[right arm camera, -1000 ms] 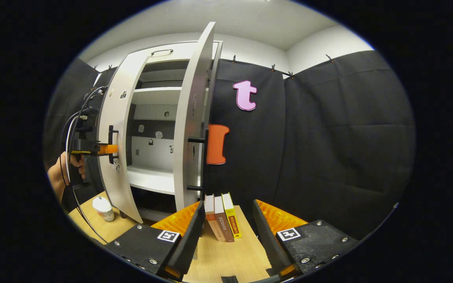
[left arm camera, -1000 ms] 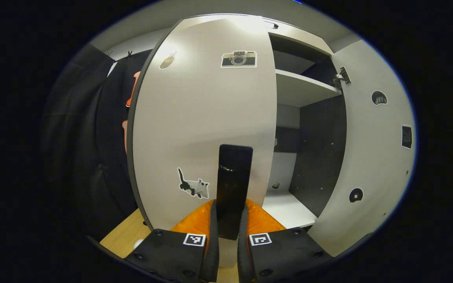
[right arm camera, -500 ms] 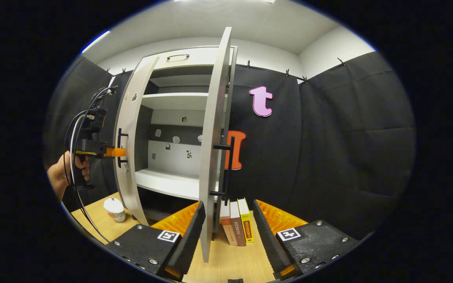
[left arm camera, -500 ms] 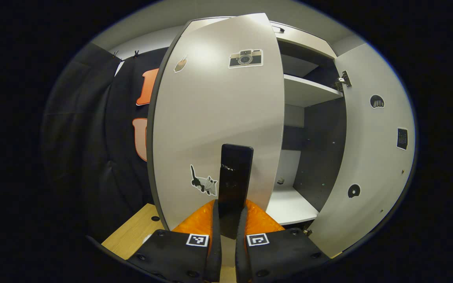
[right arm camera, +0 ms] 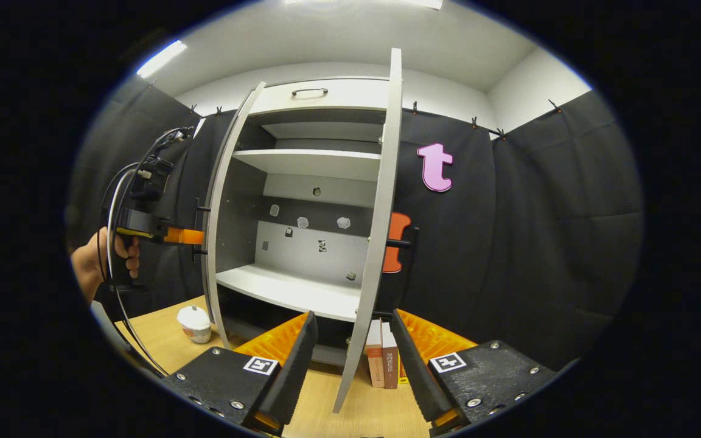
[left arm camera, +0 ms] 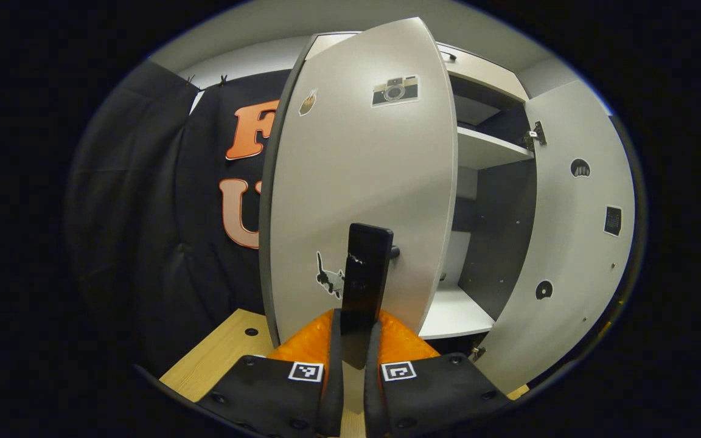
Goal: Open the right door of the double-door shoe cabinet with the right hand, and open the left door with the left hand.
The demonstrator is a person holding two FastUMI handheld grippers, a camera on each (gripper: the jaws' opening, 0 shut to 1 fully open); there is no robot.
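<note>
Right gripper view: wooden table (right arm camera: 350, 420) under released jaws; left gripper (left arm camera: 353, 365) jaws clenched on handle (left arm camera: 365, 274).

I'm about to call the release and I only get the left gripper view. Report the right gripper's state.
Observer: The right gripper is open, fingers apart, pressing on nothing.
Operator: Check the table by the left door.
Observer: A paper cup stands on the table, close to the left door at its lower corner.
Operator: Now look past the right door.
Observer: Books stand upright on the table, just behind the right door.
</note>
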